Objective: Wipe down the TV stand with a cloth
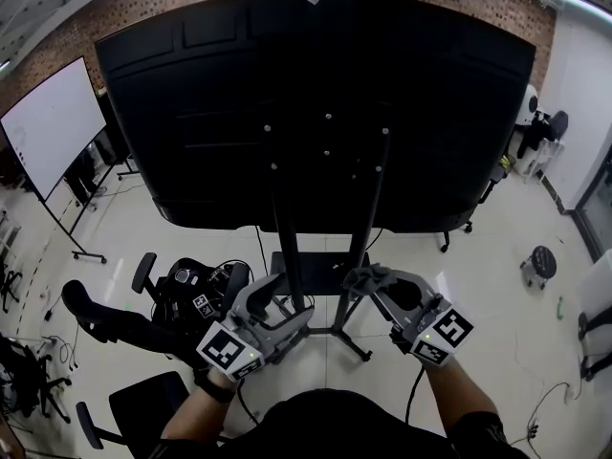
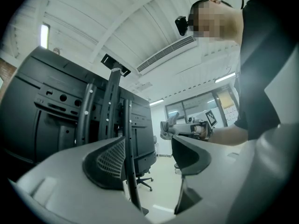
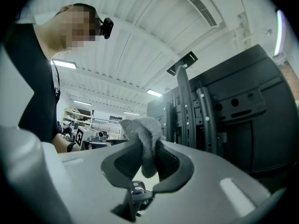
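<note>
Nearly at the posts, cloth in the right claw

Nearest, the right gripper is clamped on a small grey terry cloth, and a tuft of it stands up above the pads. The left gripper has its jaws apart and holds nothing. A slim upright of the black metal TV stand runs through the gap, close to one pad and unclamped. To wipe well, I judge the loose tuft should be pressed flat on a post and drawn along its length, then over the base, while the left gripper steadies the post. Hard jaws should stay off the back panel of the large black television. No writing can be read: only square black-and-white markers on the gripper cubes, and the far whiteboard looks blank
</note>
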Action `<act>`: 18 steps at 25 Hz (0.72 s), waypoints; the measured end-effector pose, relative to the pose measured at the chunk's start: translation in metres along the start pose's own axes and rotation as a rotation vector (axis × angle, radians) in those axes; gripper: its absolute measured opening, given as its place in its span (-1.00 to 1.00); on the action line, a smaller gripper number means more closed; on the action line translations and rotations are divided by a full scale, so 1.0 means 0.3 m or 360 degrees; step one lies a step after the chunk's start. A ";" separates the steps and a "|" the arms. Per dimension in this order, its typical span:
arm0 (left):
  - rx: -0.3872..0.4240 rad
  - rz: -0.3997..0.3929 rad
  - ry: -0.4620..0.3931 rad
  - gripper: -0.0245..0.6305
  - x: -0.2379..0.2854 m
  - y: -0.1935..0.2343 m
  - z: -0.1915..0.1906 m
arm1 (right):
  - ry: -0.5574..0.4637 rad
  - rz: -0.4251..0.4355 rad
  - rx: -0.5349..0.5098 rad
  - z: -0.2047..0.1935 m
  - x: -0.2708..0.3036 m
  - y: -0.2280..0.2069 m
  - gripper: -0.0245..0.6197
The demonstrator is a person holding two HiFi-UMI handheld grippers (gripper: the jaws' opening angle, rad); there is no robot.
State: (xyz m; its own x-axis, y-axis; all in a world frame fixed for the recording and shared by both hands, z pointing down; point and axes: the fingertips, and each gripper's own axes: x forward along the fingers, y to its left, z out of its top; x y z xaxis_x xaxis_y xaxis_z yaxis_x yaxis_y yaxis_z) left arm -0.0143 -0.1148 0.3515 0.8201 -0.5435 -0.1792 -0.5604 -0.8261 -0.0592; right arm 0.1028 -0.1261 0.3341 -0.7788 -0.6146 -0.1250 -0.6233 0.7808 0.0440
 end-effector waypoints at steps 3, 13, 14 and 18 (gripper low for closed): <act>0.0084 -0.0022 -0.0016 0.11 0.038 0.021 0.061 | -0.0033 0.0052 -0.0103 0.086 0.030 -0.036 -0.75; 0.0337 -0.0109 -0.0136 0.11 0.172 0.115 0.363 | -0.0109 0.0127 -0.0503 0.438 0.190 -0.156 -0.75; 0.0358 -0.0120 -0.0153 0.11 0.186 0.119 0.396 | -0.0118 0.0131 -0.0526 0.475 0.209 -0.167 -0.75; 0.0444 -0.0165 -0.0188 0.11 0.230 0.126 0.498 | -0.0123 0.0123 -0.0559 0.600 0.274 -0.212 -0.75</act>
State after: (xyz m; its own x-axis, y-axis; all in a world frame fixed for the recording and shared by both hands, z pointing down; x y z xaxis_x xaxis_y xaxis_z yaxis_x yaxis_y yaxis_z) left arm 0.0037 -0.1611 0.1903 0.8645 -0.4242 -0.2698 -0.4982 -0.7944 -0.3474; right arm 0.0911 -0.2060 0.1425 -0.8253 -0.5345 -0.1821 -0.5594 0.7303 0.3921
